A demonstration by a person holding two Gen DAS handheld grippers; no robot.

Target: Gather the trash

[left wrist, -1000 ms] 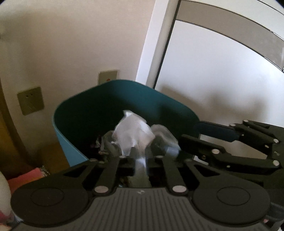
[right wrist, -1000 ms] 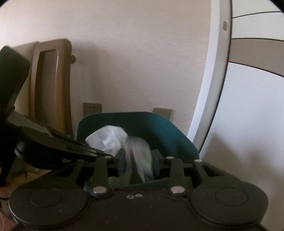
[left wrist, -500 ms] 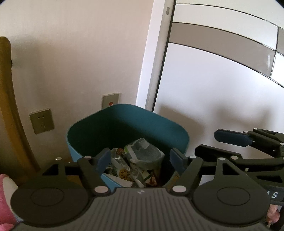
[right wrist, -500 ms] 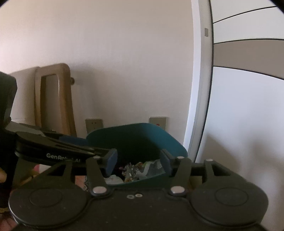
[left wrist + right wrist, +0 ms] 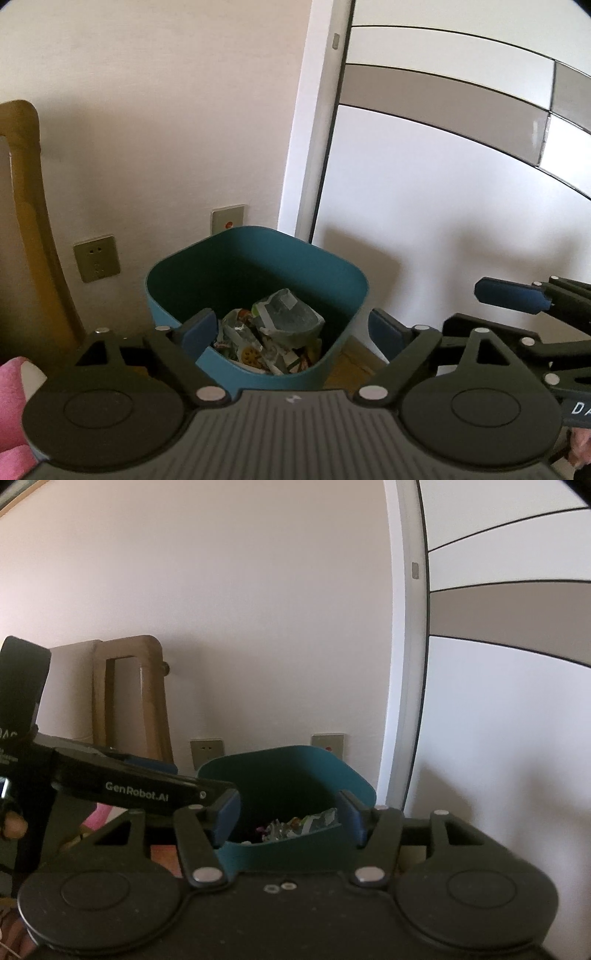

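Observation:
A teal trash bin [image 5: 236, 369] stands on the floor against the wall, with crumpled wrappers and plastic trash [image 5: 280, 325] lying inside it. My left gripper [image 5: 291, 330] hovers above and in front of the bin; its jaws are opening wide with nothing between them. In the right wrist view the bin [image 5: 288, 771] and its trash [image 5: 295, 825] lie just beyond my right gripper [image 5: 288, 816], whose jaws are also opening and hold nothing. The right gripper's blue-padded fingers [image 5: 509, 291] reach in from the right. The left gripper's arm [image 5: 140, 790] crosses in from the left.
A wooden chair frame [image 5: 125, 698] leans on the wall left of the bin. Two wall sockets [image 5: 96, 258] sit low behind it. A white and grey panelled door [image 5: 443, 184] fills the right. Something pink [image 5: 11, 387] lies at the lower left.
Both grippers let go of crumpled plastic that they held over the bin; it now lies inside. Both have opened and drawn back and up from the bin.

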